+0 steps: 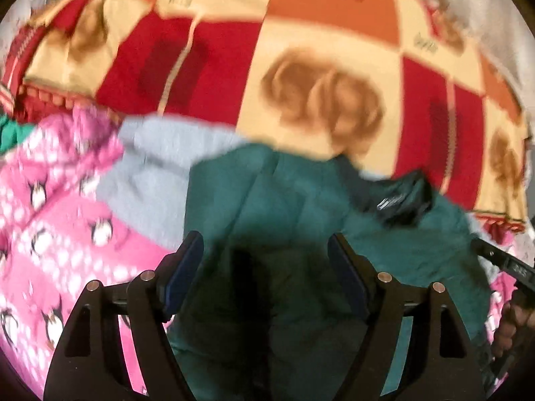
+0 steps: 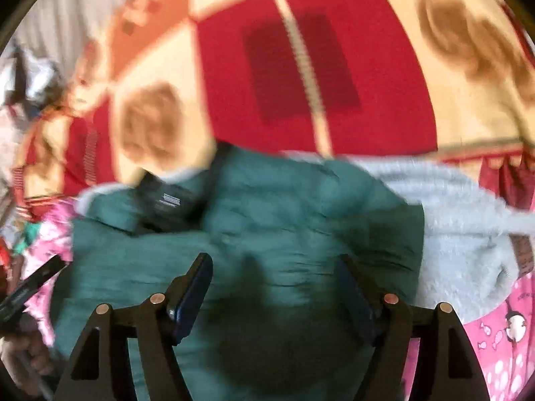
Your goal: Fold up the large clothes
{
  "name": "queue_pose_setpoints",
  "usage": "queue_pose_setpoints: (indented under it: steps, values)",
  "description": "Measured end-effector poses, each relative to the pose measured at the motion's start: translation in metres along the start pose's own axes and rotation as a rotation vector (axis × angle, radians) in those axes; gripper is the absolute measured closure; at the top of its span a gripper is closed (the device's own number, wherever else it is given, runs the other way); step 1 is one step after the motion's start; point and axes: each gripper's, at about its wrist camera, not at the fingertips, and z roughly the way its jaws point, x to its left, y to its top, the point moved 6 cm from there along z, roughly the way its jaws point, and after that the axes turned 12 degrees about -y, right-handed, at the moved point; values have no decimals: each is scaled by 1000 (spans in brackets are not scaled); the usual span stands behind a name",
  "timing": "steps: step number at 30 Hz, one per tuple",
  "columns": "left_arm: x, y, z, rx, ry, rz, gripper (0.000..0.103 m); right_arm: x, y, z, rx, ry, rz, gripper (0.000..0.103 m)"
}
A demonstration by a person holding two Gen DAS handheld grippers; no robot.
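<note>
The green jacket (image 1: 301, 207) lies bunched in a low heap on the pink penguin sheet (image 1: 50, 200), with its dark collar tag (image 1: 398, 200) showing on top. A fluffy grey lining (image 2: 461, 200) pokes out from under the jacket. Past the jacket is the red and cream blanket (image 1: 301, 50). The 2 grippers hang just above the jacket. The left gripper (image 1: 265, 257) is spread wide and holds nothing. The right gripper (image 2: 274, 277) is spread wide too, with only cloth below it. I think both let go so the fold can settle.
</note>
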Motion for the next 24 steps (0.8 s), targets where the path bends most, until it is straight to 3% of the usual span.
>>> queue_pose_setpoints:
  steps: [3,6,7,9,24]
  values:
    - [-16,-9,5,63,-79,14,25,23,-13,-28,-38,-10,-82,29]
    - [-11,-42,37,250,-12,24,25,28,-45,-11,71,-40,-133,28]
    - [-9,-50,45,279,5,29,21,26,-61,4,139,-47,-140,27]
    - [-8,-53,48,255,6,44,17,21,-76,17,142,-41,-133,24]
    - [0,-35,63,163,13,81,17,31,-75,22,109,-72,-105,20]
